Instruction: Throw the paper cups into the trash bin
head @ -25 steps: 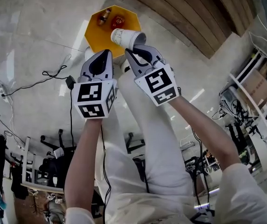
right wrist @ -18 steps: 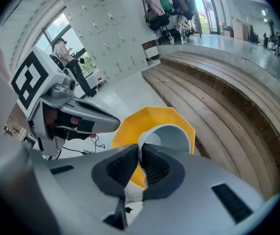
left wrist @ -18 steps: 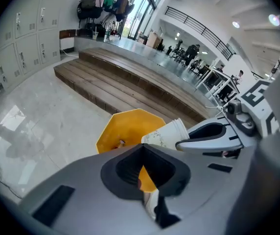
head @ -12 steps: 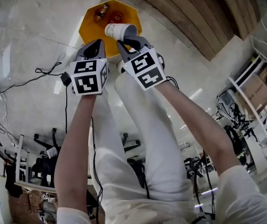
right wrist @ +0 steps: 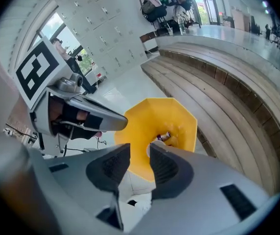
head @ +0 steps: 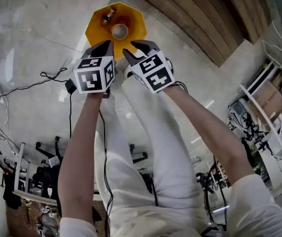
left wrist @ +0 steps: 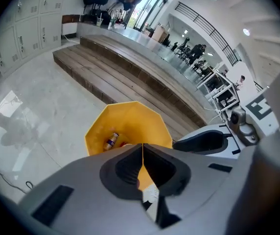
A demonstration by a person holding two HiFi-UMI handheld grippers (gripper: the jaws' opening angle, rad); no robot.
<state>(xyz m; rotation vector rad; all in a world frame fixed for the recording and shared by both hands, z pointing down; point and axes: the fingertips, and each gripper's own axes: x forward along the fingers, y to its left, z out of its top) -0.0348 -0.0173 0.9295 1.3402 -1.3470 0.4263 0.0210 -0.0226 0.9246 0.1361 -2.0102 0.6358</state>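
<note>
The paper cup [head: 120,31] is seen within the mouth of the yellow trash bin [head: 93,32], near a small bottle [head: 108,17]. The right gripper [right wrist: 140,152] is held above the bin, its jaws opening with nothing between them. The jaws are best parted fully over the opening before any withdrawal is made. The left gripper [left wrist: 142,150] is clenched on nothing and is best kept aside.

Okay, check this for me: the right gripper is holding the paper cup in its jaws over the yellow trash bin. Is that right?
Not quite. The right gripper is over the yellow trash bin, but its jaws are opening with nothing between them. The head view shows the paper cup inside the bin.
</note>
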